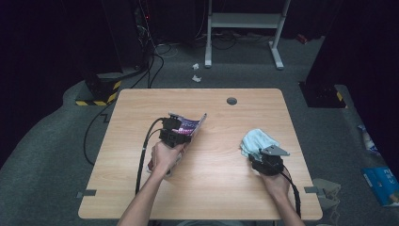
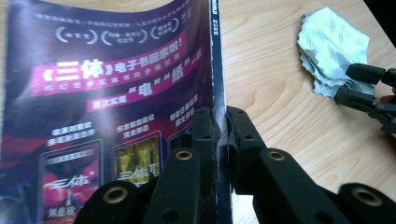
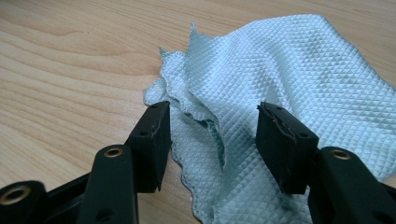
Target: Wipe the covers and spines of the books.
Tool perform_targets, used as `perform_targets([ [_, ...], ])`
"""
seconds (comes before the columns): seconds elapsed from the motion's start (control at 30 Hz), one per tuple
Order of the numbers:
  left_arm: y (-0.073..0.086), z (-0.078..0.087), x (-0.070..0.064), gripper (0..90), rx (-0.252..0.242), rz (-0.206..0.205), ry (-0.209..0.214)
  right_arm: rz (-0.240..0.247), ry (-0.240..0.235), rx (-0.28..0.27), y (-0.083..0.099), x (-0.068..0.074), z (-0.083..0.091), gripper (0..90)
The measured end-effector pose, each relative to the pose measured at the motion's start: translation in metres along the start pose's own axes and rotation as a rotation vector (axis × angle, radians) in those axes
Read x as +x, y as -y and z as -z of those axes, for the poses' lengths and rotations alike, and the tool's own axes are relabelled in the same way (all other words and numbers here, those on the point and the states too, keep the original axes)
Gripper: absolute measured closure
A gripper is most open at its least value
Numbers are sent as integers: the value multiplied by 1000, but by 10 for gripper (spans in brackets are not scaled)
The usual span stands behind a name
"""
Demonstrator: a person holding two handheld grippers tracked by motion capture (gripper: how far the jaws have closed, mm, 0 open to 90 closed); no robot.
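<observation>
Straddling a raised fold of the pale cloth (image 3: pixel 280 84), my right gripper (image 3: pixel 212 140) stands spread, cloth straight ahead. My left gripper (image 2: pixel 219 140) pinches the booklet (image 2: pixel 116 93) by its edge, upright, well apart across the table (image 1: pixel 141 193).

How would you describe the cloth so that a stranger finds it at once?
Start at the wooden table and look to its right half. There lies a crumpled pale blue-green cloth with a diamond weave and zigzag edges, between the open jaws of the right gripper.
</observation>
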State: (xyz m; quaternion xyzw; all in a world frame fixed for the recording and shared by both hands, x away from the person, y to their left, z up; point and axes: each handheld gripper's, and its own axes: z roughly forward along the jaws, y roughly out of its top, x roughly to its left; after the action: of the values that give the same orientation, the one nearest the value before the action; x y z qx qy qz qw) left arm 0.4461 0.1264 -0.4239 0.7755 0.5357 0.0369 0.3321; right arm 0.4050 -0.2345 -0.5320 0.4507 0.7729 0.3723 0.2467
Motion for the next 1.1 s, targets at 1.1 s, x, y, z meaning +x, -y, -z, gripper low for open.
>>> perform_targets([
  [1.1, 16, -33, -19, 586, 7, -131, 36, 2, -2, -3, 0, 0, 0, 452],
])
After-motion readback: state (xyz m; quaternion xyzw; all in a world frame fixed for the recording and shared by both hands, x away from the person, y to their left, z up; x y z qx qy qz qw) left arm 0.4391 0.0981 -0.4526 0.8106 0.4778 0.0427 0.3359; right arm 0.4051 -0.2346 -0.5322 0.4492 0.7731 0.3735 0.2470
